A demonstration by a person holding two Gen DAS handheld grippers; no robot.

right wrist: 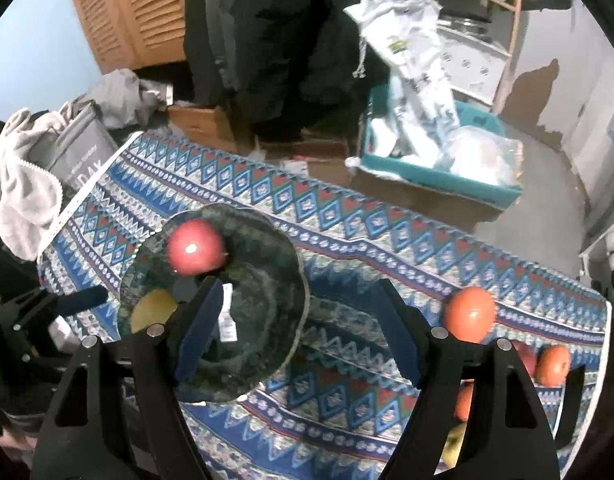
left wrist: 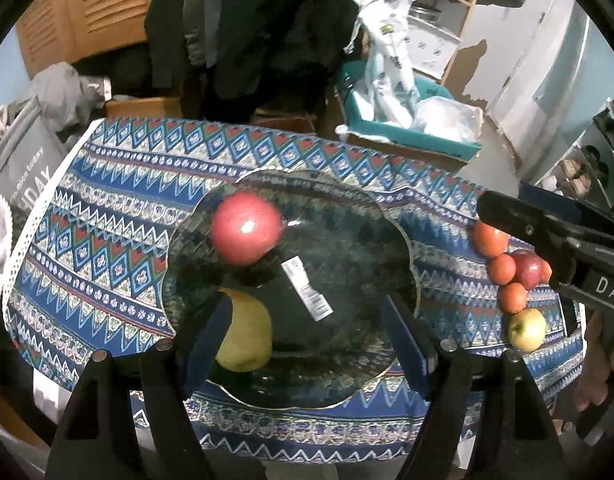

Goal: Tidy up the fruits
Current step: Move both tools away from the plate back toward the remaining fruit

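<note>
A red apple (left wrist: 246,233) and a yellow-green apple (left wrist: 247,334) are shown lying inside a dark glass bowl (left wrist: 347,216) with a scalloped rim, the red one at the upper left of the bowl and the yellow-green one at its lower left, partly hidden behind a finger of the left tool (left wrist: 307,336). A white barcode label (left wrist: 307,290) is seen through the bowl's centre. The bowl is placed on a surface covered by a blue patterned cloth (left wrist: 107,240). At the right of the left wrist view, a cluster of loose fruit is laid on the cloth, well apart from the bowl: three orange fruits (left wrist: 491,238), a small red apple (left wrist: 527,268) and a small yellow apple (left wrist: 527,329). The left tool is held released above the bowl, with nothing between its fingers. The right tool (right wrist: 303,332) is likewise released and empty; in its own view it is held over the cloth between the bowl, at centre left, and a large orange fruit at centre right. Beyond the surface, a teal box (left wrist: 407,136) holding plastic bags is seen at the upper right, and a grey bag (left wrist: 23,164) at the far left.
</note>
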